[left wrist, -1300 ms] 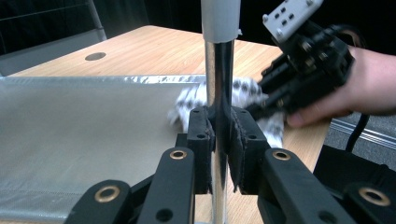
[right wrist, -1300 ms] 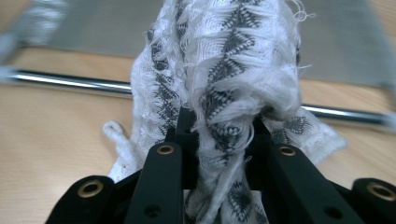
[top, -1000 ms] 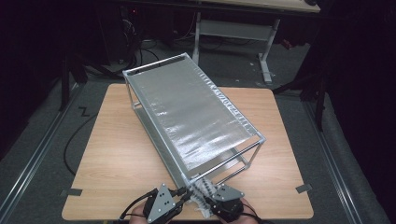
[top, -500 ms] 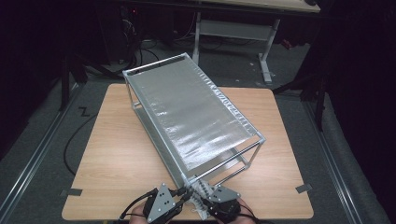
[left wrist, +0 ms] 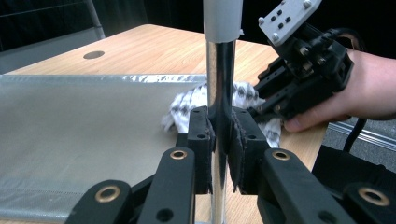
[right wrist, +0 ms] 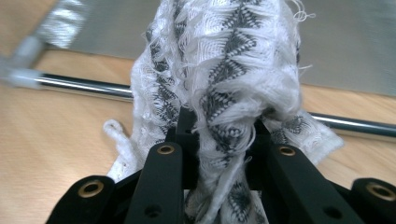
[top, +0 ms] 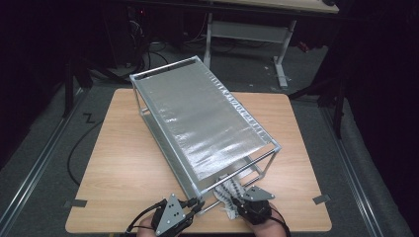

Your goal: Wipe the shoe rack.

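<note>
**A:** My left gripper (top: pixel 193 208) is clamped on the rack's corner post (left wrist: pixel 219 70) at the near table edge. Could that slip?

**B:** It might. My right gripper (top: pixel 232 198) pinches the cloth (right wrist: pixel 224 60) bunched against the bottom rail (right wrist: pixel 84 86), so hard rubbing could drag the rack (top: pixel 197 118) sideways.

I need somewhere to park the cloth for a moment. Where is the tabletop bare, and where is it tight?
Bare wood lies left of the metal rack, from the table's left edge to its near edge, and in a narrower strip along the right edge. The near corner is crowded: the left gripper clamps a rack post there, and the right gripper holds the patterned cloth beside it.
</note>
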A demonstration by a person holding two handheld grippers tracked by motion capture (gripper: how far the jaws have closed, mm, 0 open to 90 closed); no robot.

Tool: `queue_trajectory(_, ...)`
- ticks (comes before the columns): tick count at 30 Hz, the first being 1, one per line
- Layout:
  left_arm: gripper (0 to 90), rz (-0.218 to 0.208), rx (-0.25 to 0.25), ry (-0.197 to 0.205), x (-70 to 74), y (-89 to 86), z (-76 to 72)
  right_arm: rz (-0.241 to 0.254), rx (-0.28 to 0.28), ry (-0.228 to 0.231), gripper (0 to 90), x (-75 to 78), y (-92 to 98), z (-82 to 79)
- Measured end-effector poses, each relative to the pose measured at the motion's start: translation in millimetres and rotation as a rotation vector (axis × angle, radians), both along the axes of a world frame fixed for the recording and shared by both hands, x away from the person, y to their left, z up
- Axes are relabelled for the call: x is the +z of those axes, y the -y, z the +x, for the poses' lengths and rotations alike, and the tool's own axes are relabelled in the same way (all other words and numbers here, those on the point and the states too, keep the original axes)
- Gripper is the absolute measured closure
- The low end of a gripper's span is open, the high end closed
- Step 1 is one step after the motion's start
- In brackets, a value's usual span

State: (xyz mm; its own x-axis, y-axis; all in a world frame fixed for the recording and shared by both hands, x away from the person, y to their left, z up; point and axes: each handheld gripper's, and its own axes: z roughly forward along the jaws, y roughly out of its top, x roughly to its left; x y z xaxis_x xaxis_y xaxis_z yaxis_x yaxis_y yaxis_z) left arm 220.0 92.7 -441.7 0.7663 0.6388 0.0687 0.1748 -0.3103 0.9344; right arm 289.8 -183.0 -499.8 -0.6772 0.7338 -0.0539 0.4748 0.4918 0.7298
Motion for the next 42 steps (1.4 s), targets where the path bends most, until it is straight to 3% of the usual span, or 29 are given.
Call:
queue_trajectory(16, 79.6, 0.0, 0.001, 0.001, 0.0, 0.2, -0.1, 0.044, -0.263, -0.006, 74.3, -1.5, 69.0, 31.9)
queue_trajectory(24, 79.6, 0.001, -0.005, 0.002, 0.0, 0.3, 0.7, 0.044, -0.256, 0.008, 74.9, 1.2, 73.5, 29.1)
queue_trajectory(29, 79.6, -0.002, -0.014, 0.005, -0.5, 3.7, 3.9, 0.084, -0.27, 0.031, 75.1, 9.7, 73.6, 18.3)
queue_trajectory(35, 79.7, -0.008, -0.025, 0.002, -0.8, 8.8, 8.9, 0.126, -0.272, 0.104, 75.1, 26.4, 80.6, 1.6)
queue_trajectory(42, 79.7, -0.01, -0.042, 0.001, -0.8, 14.6, 13.7, 0.212, -0.311, 0.193, 75.2, 56.6, 94.3, -19.4)
